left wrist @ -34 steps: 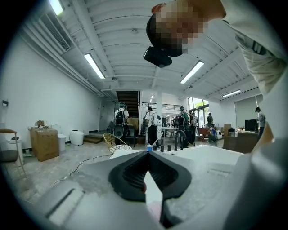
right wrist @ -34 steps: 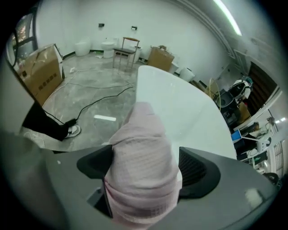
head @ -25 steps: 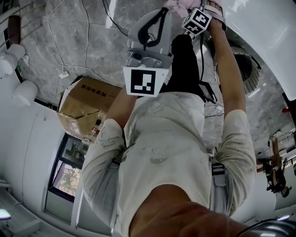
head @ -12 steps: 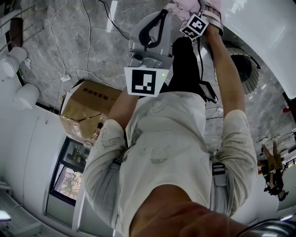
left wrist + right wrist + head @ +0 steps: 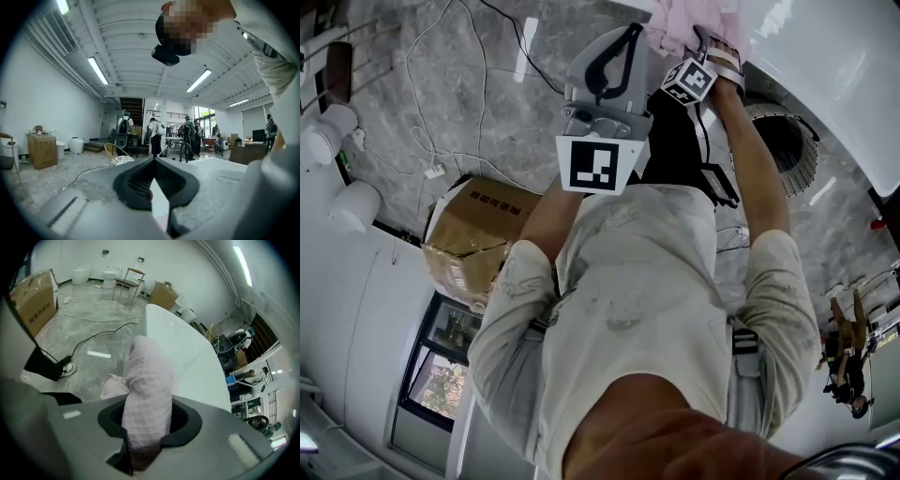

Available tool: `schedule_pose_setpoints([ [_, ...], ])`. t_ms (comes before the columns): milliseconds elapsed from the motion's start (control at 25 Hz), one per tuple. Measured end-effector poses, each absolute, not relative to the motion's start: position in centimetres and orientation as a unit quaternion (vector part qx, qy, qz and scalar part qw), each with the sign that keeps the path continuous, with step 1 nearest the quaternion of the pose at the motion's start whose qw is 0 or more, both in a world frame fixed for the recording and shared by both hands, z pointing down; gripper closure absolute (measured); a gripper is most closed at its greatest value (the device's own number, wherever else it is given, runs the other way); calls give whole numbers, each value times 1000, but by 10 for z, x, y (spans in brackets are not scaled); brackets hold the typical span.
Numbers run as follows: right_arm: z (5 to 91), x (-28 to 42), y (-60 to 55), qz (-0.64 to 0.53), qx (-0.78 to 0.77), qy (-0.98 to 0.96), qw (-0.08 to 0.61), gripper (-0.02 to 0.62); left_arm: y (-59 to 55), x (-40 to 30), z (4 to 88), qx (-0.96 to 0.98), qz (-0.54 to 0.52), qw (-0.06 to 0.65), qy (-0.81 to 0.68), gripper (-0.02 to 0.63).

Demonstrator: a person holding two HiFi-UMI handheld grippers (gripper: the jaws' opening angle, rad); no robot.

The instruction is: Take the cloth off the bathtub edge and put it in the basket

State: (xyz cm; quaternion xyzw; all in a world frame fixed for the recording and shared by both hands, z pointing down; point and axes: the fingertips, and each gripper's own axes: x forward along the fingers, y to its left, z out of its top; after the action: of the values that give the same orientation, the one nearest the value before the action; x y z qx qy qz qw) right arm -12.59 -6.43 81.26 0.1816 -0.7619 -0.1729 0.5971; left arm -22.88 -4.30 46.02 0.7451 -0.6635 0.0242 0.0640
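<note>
Grey marbled floor (image 5: 441, 84) spreads beneath you, crossed by loose cables (image 5: 478, 112). Closest to you, your left hand-held gripper (image 5: 153, 161) is held out roughly level in front of your chest. Its dark pads meet at the tips, pressed together with nothing caught between them.

Just to its right, your right hand-held gripper (image 5: 149, 416) tilts steeply down. Its jaws have just been closing, and they now pinch the pink waffle-weave cloth (image 5: 146, 390), which stands up out of them as a thick fold. More of the cloth bunches loosely at the left side of the jaws.

In the head view the cloth sits at the very top of the frame, at the edge of the white bathtub (image 5: 834, 66). Whether it touches the rim there, you cannot tell. In the right gripper view the tub's broad white rim runs away behind the cloth.

Beyond your right forearm (image 5: 759, 169), the basket (image 5: 787, 141) stands on the floor just beside the tub, apart from the cloth. A cardboard box (image 5: 473, 225) sits well off to your left.

Farther back, the left gripper view shows a long white hall with strip lights (image 5: 97, 70), a staircase (image 5: 131, 105) and several people (image 5: 154, 133) standing near it.
</note>
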Motion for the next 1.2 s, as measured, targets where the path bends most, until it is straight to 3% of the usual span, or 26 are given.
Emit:
schedule_pose_setpoints([
  [560,720,-79,-44,-10,284,-786,548,466,-52,-197,392,773,-1,33,-634,606],
  [920,626,-56,-49,16,349,-810,470,469,-59,-167,345,793,-22,-1,-609,606],
  [1200,530,-30,-64,40,425,-825,371,469,-73,-144,316,803,-35,-26,-594,606],
])
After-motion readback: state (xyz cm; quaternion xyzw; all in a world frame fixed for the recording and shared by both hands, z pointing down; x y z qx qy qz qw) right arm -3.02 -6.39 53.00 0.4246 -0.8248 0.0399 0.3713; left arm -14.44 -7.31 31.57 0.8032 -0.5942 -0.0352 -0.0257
